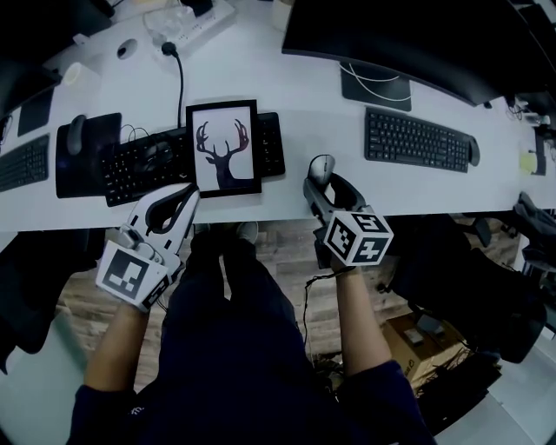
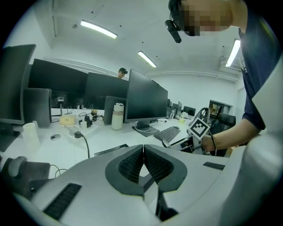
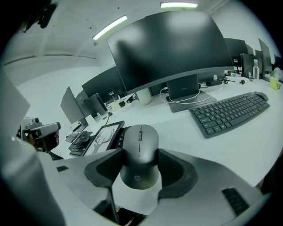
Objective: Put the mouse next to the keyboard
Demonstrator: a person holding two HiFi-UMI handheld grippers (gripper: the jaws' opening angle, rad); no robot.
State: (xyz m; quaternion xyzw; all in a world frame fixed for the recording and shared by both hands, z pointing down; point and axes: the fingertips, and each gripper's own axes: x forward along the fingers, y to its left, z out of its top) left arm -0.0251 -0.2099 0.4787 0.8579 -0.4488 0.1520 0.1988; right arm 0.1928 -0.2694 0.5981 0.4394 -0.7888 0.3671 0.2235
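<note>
A dark grey mouse (image 1: pixel 321 167) (image 3: pixel 139 154) sits between the jaws of my right gripper (image 1: pixel 326 182) (image 3: pixel 139 152), just over the near edge of the white desk (image 1: pixel 417 187); both pads press on its sides. A black keyboard (image 1: pixel 417 139) (image 3: pixel 230 112) lies to the right of the mouse. A second black keyboard (image 1: pixel 143 165) lies to its left, partly under a framed deer picture (image 1: pixel 224 148) (image 3: pixel 102 136). My left gripper (image 1: pixel 191 193) (image 2: pixel 143 148) hovers at the desk's front edge by that picture, shut on nothing.
A large dark monitor (image 1: pixel 408 35) (image 3: pixel 168 48) stands behind the right keyboard on its stand (image 1: pixel 375 85). Another mouse (image 1: pixel 76 132) rests on a black pad at far left. A power strip (image 1: pixel 187 22) and cable (image 1: pixel 181 78) lie at the back. The person's legs (image 1: pixel 234 295) are below the desk edge.
</note>
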